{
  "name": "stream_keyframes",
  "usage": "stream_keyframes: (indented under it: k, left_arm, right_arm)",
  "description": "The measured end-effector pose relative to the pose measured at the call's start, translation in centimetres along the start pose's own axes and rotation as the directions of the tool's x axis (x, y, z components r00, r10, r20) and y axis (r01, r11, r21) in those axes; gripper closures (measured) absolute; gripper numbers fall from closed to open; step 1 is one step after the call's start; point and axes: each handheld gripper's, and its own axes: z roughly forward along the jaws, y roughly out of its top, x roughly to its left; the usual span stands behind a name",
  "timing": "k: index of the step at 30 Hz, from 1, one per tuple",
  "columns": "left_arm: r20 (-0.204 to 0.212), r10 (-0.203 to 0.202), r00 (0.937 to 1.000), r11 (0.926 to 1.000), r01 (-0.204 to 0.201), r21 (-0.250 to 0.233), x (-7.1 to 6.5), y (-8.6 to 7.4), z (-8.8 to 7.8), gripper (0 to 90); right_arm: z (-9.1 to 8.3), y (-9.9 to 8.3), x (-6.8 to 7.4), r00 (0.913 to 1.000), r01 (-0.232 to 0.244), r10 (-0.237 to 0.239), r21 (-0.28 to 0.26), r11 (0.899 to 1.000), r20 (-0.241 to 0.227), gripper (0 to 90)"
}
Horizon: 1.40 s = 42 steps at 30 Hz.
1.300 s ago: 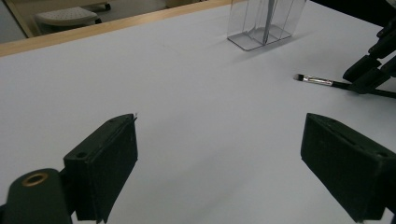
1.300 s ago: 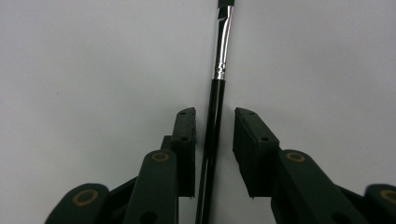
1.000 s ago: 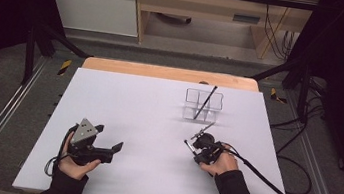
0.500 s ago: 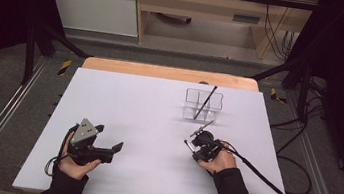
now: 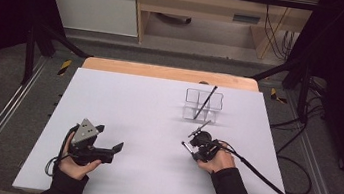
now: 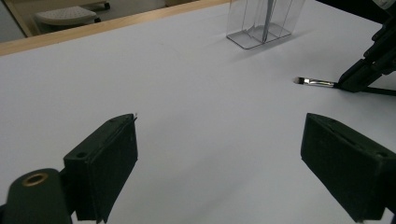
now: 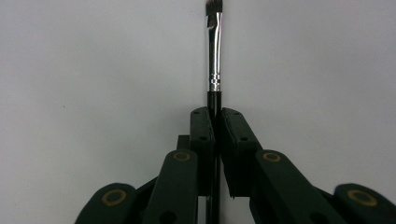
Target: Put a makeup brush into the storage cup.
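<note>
Rotated in the person's hand since a second ago, the right gripper [image 5: 193,145] now lies flatter above the white worktop [image 5: 148,109], its fingers [image 7: 201,135] pinched tight on the black handle of a small makeup brush [image 7: 214,56]; the bristle tip juts past them, just above the surface; the left gripper [image 5: 103,144] rests near the front edge, fingers [image 6: 105,161] spread wide, holding nothing; a clear divided organiser [image 5: 202,105] with a dark pencil [image 5: 205,101] leaning in it stands beyond.
</note>
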Motion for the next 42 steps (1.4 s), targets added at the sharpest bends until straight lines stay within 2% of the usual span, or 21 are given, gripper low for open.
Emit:
stream_keyframes:
  k: [8,12,18,25,28,31,37,42]
  left_arm:
    - [0.000,0.000,1.0000,1.0000,0.000,0.001,0.0,0.0,0.0,10.1]
    - [0.000,0.000,1.0000,1.0000,0.000,0.001,0.0,0.0,0.0,10.2]
    - [-0.001,0.001,1.0000,1.0000,-0.001,0.001,0.0,0.0,0.0,10.2]
    - [-0.001,0.001,1.0000,1.0000,-0.001,0.001,-0.1,0.0,0.0,10.1]
    - [-0.001,0.000,1.0000,1.0000,0.000,-0.001,0.0,0.0,0.0,10.1]
    - [-0.001,0.000,1.0000,1.0000,0.000,-0.002,0.0,0.0,0.0,10.2]
    - [-0.002,0.001,1.0000,1.0000,-0.001,-0.002,-0.1,0.0,0.0,10.2]
    - [-0.003,0.000,1.0000,1.0000,0.000,-0.001,0.0,0.0,0.0,10.1]
  right_arm:
    - [-0.1,0.0,0.0,1.0000,-0.005,0.005,-0.005,1.000,0.003,84.4]
    - [-0.2,-0.1,0.1,1.0000,-0.007,0.007,-0.026,1.000,-0.002,84.4]
    - [-1.3,-0.3,0.0,0.9993,-0.027,0.024,-0.106,0.994,-0.030,84.4]
    - [-2.9,-0.7,-0.2,0.9983,-0.050,0.041,-0.229,0.972,-0.043,84.4]
    - [-3.5,-0.8,-0.3,0.9980,-0.056,0.046,-0.285,0.957,-0.044,84.4]
    - [-4.2,-1.0,-0.3,0.9970,-0.072,0.058,-0.345,0.936,-0.050,84.4]
    - [-5.2,-1.4,-0.5,0.9946,-0.104,0.094,-0.457,0.883,-0.044,84.4]
    - [-5.9,-1.8,-0.9,0.9903,-0.136,0.131,-0.520,0.843,-0.047,84.4]
